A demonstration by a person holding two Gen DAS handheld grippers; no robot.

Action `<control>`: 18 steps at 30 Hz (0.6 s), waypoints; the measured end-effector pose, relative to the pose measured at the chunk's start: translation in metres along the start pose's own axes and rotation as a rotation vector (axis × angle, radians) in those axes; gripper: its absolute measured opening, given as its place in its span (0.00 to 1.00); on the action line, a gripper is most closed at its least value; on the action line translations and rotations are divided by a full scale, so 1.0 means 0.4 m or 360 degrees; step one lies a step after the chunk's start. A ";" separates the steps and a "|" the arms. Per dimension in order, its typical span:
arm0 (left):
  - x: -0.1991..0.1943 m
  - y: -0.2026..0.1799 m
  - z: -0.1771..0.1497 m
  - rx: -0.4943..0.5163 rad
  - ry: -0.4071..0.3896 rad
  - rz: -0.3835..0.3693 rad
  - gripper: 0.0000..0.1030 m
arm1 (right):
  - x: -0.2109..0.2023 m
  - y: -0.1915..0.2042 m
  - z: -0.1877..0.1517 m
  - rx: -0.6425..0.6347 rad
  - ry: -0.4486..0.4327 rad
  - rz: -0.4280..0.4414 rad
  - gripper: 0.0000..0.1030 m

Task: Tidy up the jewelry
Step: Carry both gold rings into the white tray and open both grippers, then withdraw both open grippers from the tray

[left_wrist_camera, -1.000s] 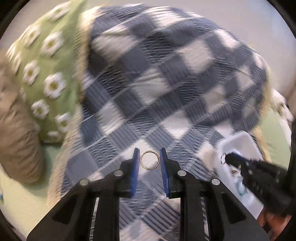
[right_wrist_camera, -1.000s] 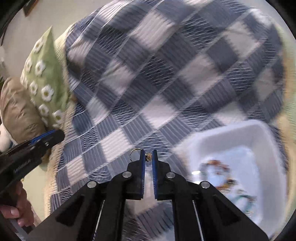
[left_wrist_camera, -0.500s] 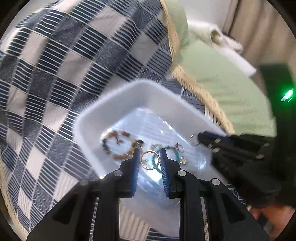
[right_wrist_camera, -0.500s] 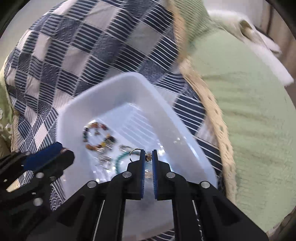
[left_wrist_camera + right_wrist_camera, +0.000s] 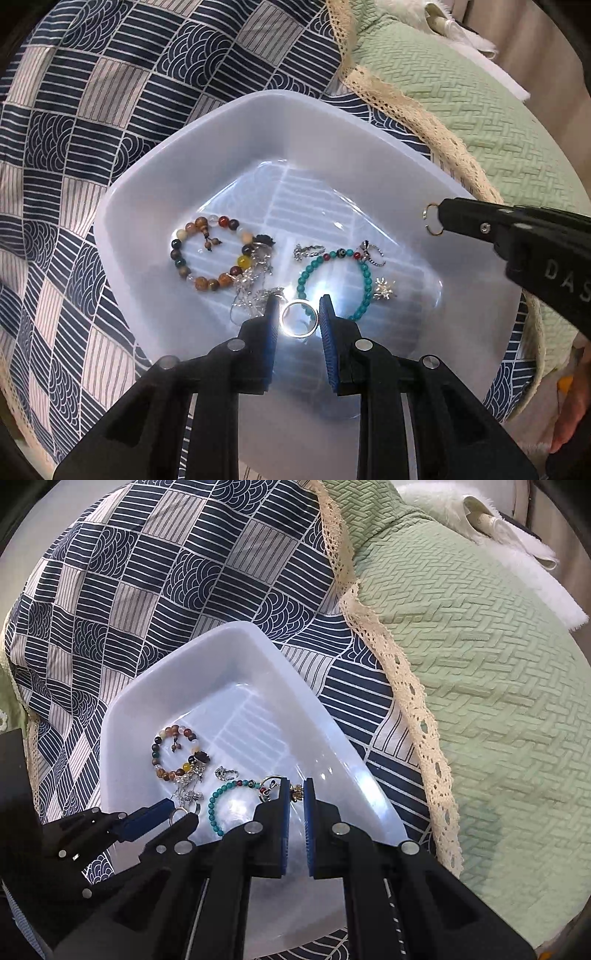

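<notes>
My left gripper (image 5: 298,320) is shut on a silver ring (image 5: 297,318) and holds it just above the floor of a white plastic tray (image 5: 207,140). My right gripper (image 5: 296,794) is shut on a small gold earring (image 5: 297,792) with a wire hoop (image 5: 431,220), over the tray's right side. In the tray lie a brown beaded bracelet (image 5: 207,258), a turquoise beaded bracelet (image 5: 365,280) and several small silver pieces (image 5: 255,295). The left gripper also shows in the right wrist view (image 5: 176,816).
The tray (image 5: 236,642) sits on a navy and white checked cloth (image 5: 92,110) with a lace edge (image 5: 417,701). A green quilted cover (image 5: 480,664) lies to the right, with a white fluffy item (image 5: 517,546) at the far right.
Both grippers have swung from over the checked cloth to over the tray and come down lower into it. Each keeps hold of its piece of jewelry.
</notes>
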State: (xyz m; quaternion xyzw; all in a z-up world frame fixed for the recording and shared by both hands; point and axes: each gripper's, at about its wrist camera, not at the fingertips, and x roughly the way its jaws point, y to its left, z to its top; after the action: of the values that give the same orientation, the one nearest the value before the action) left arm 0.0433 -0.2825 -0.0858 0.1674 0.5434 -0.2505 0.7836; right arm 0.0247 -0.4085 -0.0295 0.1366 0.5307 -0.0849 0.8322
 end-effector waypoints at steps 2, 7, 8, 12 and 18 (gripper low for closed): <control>-0.002 0.007 0.001 -0.0010 -0.0001 0.0006 0.21 | -0.002 0.000 0.001 0.0000 -0.0003 -0.0002 0.08; -0.020 0.019 0.010 -0.0035 -0.0013 0.0007 0.26 | 0.005 0.009 -0.001 -0.0021 0.0011 -0.0001 0.08; -0.030 0.023 0.010 -0.0047 -0.0025 0.0009 0.30 | 0.007 0.015 -0.001 -0.0034 0.0013 0.0002 0.08; -0.109 0.070 0.016 -0.0128 -0.0148 0.0076 0.52 | 0.026 0.057 -0.009 -0.0120 0.0059 0.0078 0.08; -0.191 0.160 0.014 -0.0262 -0.0270 0.0177 0.65 | 0.086 0.124 -0.031 -0.0269 0.0193 0.0108 0.08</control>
State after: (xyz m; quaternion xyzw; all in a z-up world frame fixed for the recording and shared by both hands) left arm 0.0625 -0.2169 -0.0130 0.1106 0.4837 -0.1744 0.8505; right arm 0.0428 -0.3574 -0.0587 0.0887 0.5803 -0.0031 0.8095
